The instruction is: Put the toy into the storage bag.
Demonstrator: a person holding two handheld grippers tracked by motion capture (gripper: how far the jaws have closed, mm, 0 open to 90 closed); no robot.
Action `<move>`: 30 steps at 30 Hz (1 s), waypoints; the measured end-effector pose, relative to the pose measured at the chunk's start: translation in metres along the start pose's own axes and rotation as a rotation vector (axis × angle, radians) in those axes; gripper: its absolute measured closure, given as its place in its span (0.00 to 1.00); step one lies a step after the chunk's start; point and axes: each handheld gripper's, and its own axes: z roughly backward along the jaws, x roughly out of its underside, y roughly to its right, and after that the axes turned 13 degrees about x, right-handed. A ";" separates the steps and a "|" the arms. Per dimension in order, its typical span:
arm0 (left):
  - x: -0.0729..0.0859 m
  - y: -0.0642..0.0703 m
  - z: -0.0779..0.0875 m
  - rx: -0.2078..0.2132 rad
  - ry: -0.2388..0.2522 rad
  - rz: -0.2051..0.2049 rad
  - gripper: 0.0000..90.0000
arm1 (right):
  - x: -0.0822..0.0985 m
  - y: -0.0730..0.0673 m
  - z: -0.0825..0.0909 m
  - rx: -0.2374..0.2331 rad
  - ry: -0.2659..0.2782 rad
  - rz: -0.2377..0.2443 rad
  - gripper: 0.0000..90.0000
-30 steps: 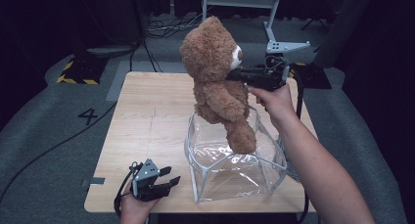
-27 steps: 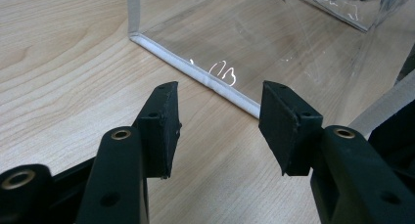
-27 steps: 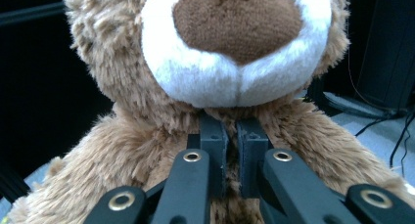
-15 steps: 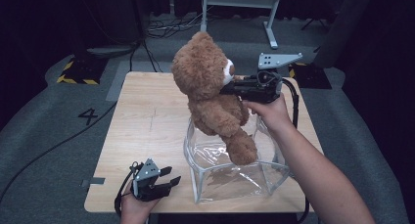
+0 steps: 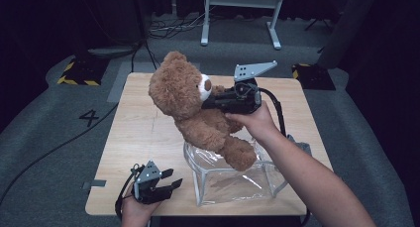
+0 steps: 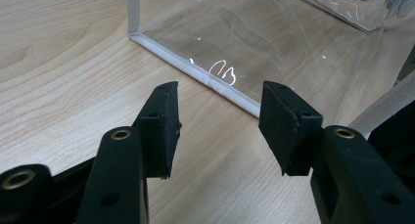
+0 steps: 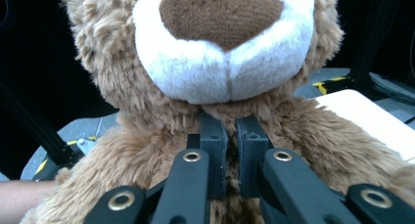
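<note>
Dark studio floor rings the wooden table (image 5: 148,138); from above, the right gripper (image 5: 210,101) holds the teddy bear (image 5: 198,118) tilted over the clear plastic bag (image 5: 233,180), feet at its mouth.

Left gripper (image 6: 220,131): jaws apart, empty, near the bag's seam; best brace that rim.

Right gripper view: jaws clamped on neck fur under the muzzle (image 7: 222,48); lower feet-first.

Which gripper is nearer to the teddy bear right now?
Right. The right gripper is clamped on the teddy bear just under its muzzle, above the clear bag. The left gripper rests open on the table, beside the bag and apart from the bear.
</note>
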 end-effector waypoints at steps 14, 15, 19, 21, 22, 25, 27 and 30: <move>-0.002 0.001 -0.003 0.001 -0.006 -0.008 0.55 | 0.032 -0.017 -0.012 -0.032 -0.168 0.057 0.94; -0.002 0.001 -0.003 0.002 -0.005 -0.008 0.55 | 0.032 -0.019 -0.012 -0.033 -0.173 0.061 0.94; -0.003 0.000 -0.003 0.004 -0.007 -0.009 0.55 | 0.035 -0.020 -0.014 -0.031 -0.232 0.073 0.93; -0.002 0.000 -0.003 0.007 -0.007 -0.007 0.55 | 0.038 -0.018 -0.014 -0.025 -0.267 0.072 0.93; -0.002 0.000 -0.004 0.008 -0.008 -0.008 0.55 | 0.041 -0.017 -0.015 -0.025 -0.284 0.077 0.93; -0.004 0.000 -0.005 0.009 -0.009 -0.012 0.55 | 0.047 -0.022 -0.020 -0.021 -0.355 0.102 0.93; -0.004 0.000 -0.005 0.011 -0.008 -0.013 0.55 | 0.048 -0.023 -0.021 -0.025 -0.368 0.107 0.93; -0.004 0.000 -0.005 0.009 -0.007 -0.013 0.55 | 0.049 -0.023 -0.022 -0.033 -0.392 0.109 0.93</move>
